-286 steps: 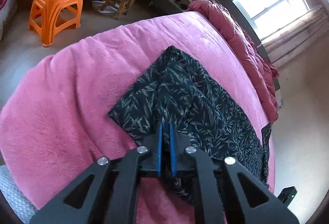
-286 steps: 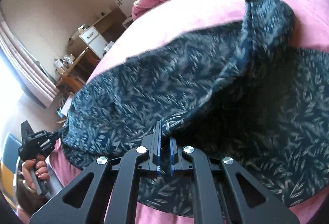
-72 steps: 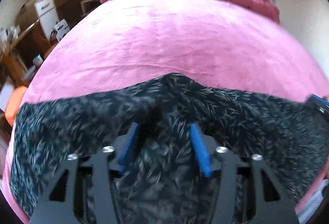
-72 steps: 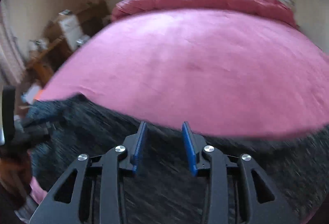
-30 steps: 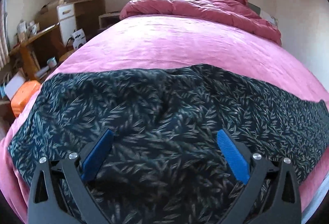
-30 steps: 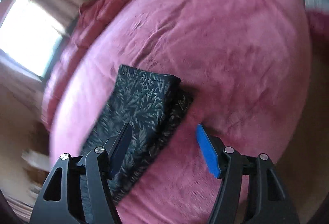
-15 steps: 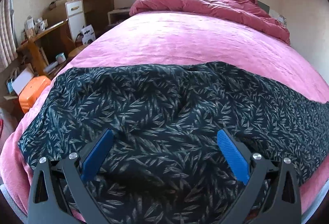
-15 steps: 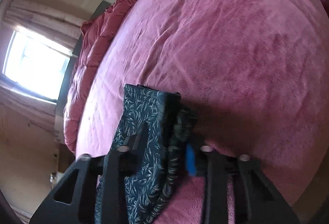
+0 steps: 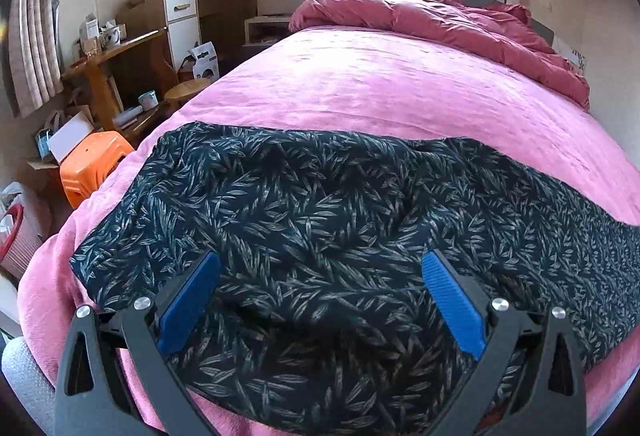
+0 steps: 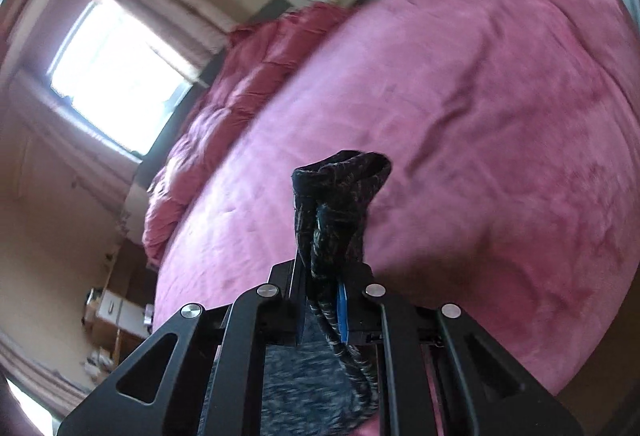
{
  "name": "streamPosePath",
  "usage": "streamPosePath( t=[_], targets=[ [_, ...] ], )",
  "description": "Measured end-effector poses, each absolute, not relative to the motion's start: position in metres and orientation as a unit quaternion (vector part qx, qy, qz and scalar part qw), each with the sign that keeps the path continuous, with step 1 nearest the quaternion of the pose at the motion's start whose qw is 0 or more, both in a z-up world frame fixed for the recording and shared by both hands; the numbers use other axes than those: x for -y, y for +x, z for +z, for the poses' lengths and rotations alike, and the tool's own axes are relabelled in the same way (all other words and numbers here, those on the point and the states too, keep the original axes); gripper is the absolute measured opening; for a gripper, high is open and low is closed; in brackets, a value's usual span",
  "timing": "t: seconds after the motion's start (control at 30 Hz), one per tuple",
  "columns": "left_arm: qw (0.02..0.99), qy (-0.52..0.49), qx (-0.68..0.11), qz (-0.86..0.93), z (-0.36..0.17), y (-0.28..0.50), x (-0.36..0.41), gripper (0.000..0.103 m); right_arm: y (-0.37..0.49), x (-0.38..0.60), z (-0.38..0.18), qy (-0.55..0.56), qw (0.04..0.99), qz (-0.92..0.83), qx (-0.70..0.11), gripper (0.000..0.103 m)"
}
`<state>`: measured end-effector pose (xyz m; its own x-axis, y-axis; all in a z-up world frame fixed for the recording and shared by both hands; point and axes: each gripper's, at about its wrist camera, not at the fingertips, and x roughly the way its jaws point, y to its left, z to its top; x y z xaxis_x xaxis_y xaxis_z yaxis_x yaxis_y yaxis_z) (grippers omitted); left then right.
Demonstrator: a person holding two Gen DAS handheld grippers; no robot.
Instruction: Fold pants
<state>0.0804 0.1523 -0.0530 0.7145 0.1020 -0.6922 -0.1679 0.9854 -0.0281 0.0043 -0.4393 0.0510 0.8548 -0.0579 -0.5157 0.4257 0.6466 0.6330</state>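
Right wrist: closing fingers (image 10: pixel 320 300) bunch leaf-print pants (image 10: pixel 340 196).

Right tongs (image 10: pixel 320 300) newly clamped on pants (image 10: pixel 340 204)

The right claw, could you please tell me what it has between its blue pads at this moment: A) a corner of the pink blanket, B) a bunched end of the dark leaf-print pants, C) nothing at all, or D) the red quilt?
B: in the right wrist view the right claw is closing on a bunched end of the pants, raised above the pink blanket.
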Motion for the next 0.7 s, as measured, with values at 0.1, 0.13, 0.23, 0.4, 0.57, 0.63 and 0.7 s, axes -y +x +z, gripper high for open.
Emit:
streamPosePath(
  t=[0.1, 0.13, 0.23, 0.4, 0.57, 0.63, 0.7],
  targets=[
    [0.923, -0.038, -0.374, 0.083, -0.055, 0.081, -0.152, 0.101, 0.007, 0.413, 0.072, 0.378, 0.891, -0.112, -0.226, 0.011],
    [0.922, -0.037, -0.376, 0.085, -0.056, 0.081, -0.152, 0.101, 0.008, 0.403, 0.08, 0.369, 0.896, -0.101, -0.225, 0.011],
    [0.921, -0.039, -0.378, 0.088, -0.057, 0.08, -0.153, 0.101, 0.019, 0.371, 0.098, 0.342, 0.909, -0.067, -0.229, 0.011],
    [0.92, -0.045, -0.38, 0.088, -0.059, 0.08, -0.155, 0.101, 0.04, 0.306, 0.115, 0.285, 0.926, 0.001, -0.246, 0.011],
    [0.918, -0.058, -0.381, 0.092, -0.059, 0.081, -0.163, 0.101, 0.054, 0.237, 0.11, 0.231, 0.935, 0.052, -0.265, 0.011],
    [0.919, -0.058, -0.379, 0.097, -0.059, 0.081, -0.164, 0.101, 0.058, 0.208, 0.1, 0.206, 0.936, 0.077, -0.274, 0.011],
    [0.919, -0.059, -0.378, 0.096, -0.059, 0.081, -0.165, 0.101, 0.06, 0.18, 0.087, 0.179, 0.935, 0.101, -0.289, 0.011]
  ],
)
